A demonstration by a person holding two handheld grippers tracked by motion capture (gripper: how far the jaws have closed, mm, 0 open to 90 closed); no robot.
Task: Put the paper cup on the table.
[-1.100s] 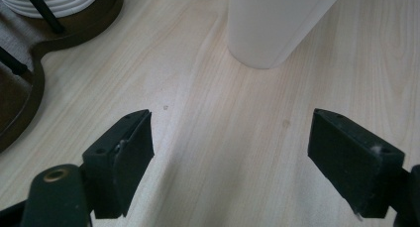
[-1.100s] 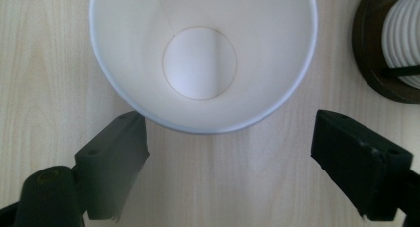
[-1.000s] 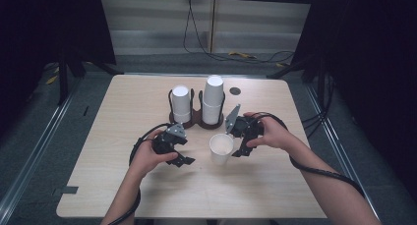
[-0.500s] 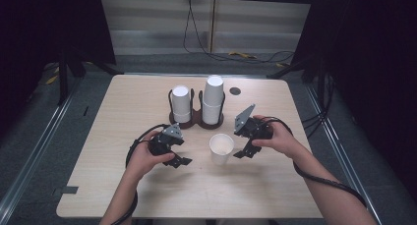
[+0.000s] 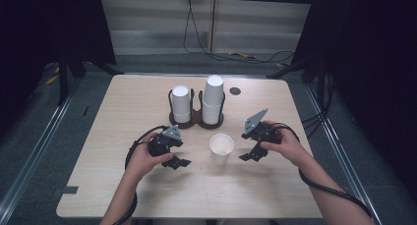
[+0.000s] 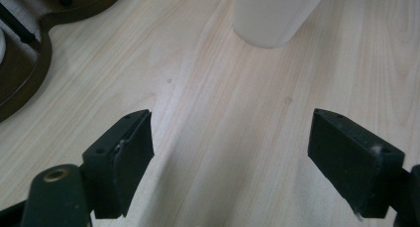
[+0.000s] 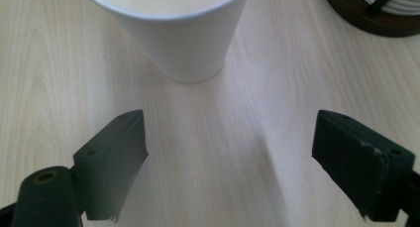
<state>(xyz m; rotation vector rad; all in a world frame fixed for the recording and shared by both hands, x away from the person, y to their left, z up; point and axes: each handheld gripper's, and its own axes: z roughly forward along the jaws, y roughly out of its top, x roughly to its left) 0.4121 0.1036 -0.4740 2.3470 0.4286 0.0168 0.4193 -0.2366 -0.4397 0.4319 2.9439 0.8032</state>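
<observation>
Nearest me, my left claw (image 5: 178,162) rests low over the pale wooden worktop (image 5: 128,112), held in the person's left hand (image 5: 142,158). In the left gripper view its jaws stand wide apart with nothing between them, only bare wood grain, so it is released. My right claw (image 5: 250,155) sits on the other side, gripped by the right hand (image 5: 285,145), with its grey three-cornered plate (image 5: 256,119) tilted upward. In the right gripper view its jaws are also spread wide and grasp nothing.

Between the two claws stands a single white paper cup (image 5: 221,148), upright and mouth up, resting on the worktop. It touches neither claw; the right one is near it, the left one a little farther off. In the right gripper view the cup (image 7: 173,31) stands just ahead of the open jaws.

Beyond the cup sits a dark brown holder (image 5: 195,118) with two wire rings, carrying a short stack of white cups (image 5: 181,103) and a taller stack (image 5: 213,99). Farther back, a small dark round mark (image 5: 235,91) shows on the worktop.
</observation>
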